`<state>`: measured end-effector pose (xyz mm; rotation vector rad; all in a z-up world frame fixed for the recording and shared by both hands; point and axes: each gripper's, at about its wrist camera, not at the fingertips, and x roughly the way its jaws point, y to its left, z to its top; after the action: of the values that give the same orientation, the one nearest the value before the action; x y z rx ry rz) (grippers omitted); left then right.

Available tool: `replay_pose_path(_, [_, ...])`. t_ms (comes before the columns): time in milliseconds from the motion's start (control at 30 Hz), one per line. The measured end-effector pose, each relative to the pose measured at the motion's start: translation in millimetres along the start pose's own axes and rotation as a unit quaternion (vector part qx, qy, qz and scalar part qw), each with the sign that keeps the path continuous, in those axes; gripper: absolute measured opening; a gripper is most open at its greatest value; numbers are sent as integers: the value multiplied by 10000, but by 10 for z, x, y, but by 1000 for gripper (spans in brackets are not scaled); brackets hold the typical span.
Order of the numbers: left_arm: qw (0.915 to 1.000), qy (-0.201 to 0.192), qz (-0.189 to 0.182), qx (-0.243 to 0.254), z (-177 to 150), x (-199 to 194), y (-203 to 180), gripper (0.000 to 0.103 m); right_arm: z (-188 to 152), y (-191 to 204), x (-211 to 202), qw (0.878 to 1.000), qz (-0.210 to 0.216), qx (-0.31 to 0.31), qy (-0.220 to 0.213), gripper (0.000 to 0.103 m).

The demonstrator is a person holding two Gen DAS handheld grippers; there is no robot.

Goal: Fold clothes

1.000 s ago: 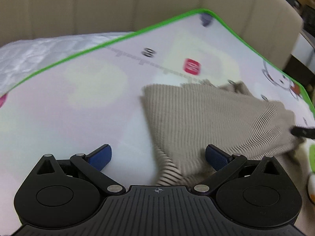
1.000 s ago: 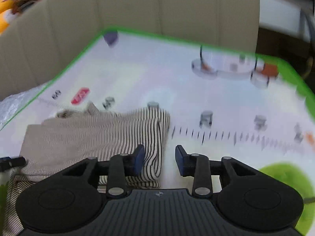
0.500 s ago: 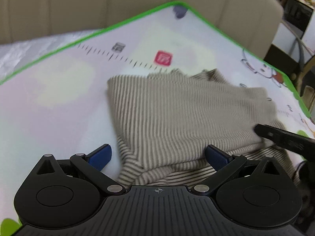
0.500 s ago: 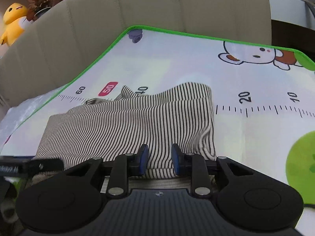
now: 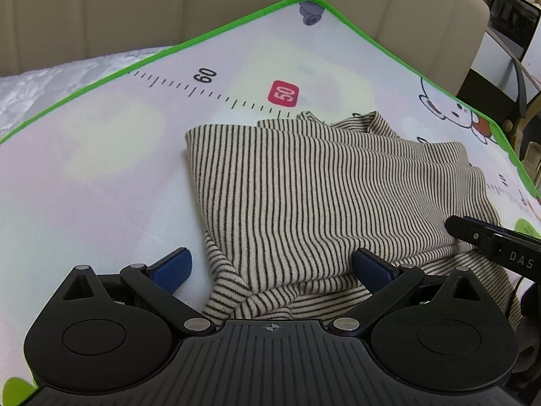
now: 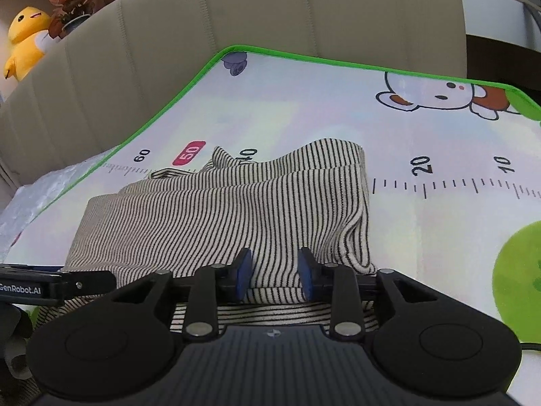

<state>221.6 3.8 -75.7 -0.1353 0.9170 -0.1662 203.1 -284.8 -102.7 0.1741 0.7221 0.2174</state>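
A beige top with thin black stripes (image 5: 321, 196) lies folded over on a play mat (image 5: 101, 169) with a green border. My left gripper (image 5: 272, 267) stands wide open over the top's near left edge; its right pad (image 5: 372, 269) rests against the fold, the left pad over bare mat. In the right wrist view the striped top (image 6: 219, 216) fills the middle. My right gripper (image 6: 275, 270) sits at its near right edge with the jaws opening; cloth lies flat between the pads, which do not press it. One finger of the right gripper (image 5: 490, 240) shows at the left view's right edge.
A beige padded sofa back (image 6: 270, 10) runs behind the mat (image 6: 304, 108). A white quilted cover (image 5: 50, 84) lies off the mat's left edge. A yellow plush toy (image 6: 25, 40) and a potted plant (image 6: 71, 6) sit behind the sofa. A ruler print (image 6: 456, 182) crosses the mat.
Both grippers came down closer to the striped top, which now fills more of each view. The right jaws narrowed, then spread again. The left jaws stayed wide.
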Motion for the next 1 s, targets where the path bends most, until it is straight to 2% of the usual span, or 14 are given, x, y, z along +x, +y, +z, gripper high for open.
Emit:
replay_pose_path(33, [10000,3,0,9,-2,-1,-1,103,-2,6,7,10000,51,0,-2,43])
replay_pose_path(100, [10000,6,-6,45,-10,6,2,103,8,45,18,10000,53,-34,12,47])
replay_pose_path(200, [10000,9,-12,79,-23,24,4,103,81,115,5,10000,-7,-37,-1,46])
replay_pose_path(267, [10000,8,-33,62,-26,27,14,103,183,157,-26,10000,-3,6,-68,39])
replay_pose_path(400, [9999,31,-118,11,-22,36,46,103,529,374,80,9982,119,-535,-225,39])
replay_pose_path(500, [9999,36,-169,-9,-10,42,66,103,759,589,418,9942,-19,-1067,-133,39])
replay_pose_path(667, [9992,-21,-387,-33,4,46,137,103,923,767,1121,9905,-263,-1282,420,38])
replay_pose_path(733, [9978,-70,-616,-233,39,13,221,103,855,751,1283,9891,-355,-1276,646,25])
replay_pose_path(800, [9938,-202,-889,-631,93,-54,386,103,825,788,1163,9886,-260,-1386,532,6])
replay_pose_path(833, [9906,-298,-1010,-870,123,-97,491,103,826,794,1037,9897,-160,-1334,495,6])
replay_pose_path(967, [9788,-838,-826,-1679,196,-348,910,103,777,736,317,9931,346,-1065,342,5])
replay_pose_path(1000, [9741,-948,-938,-1823,192,-418,972,103,749,703,130,9940,457,-939,324,5])
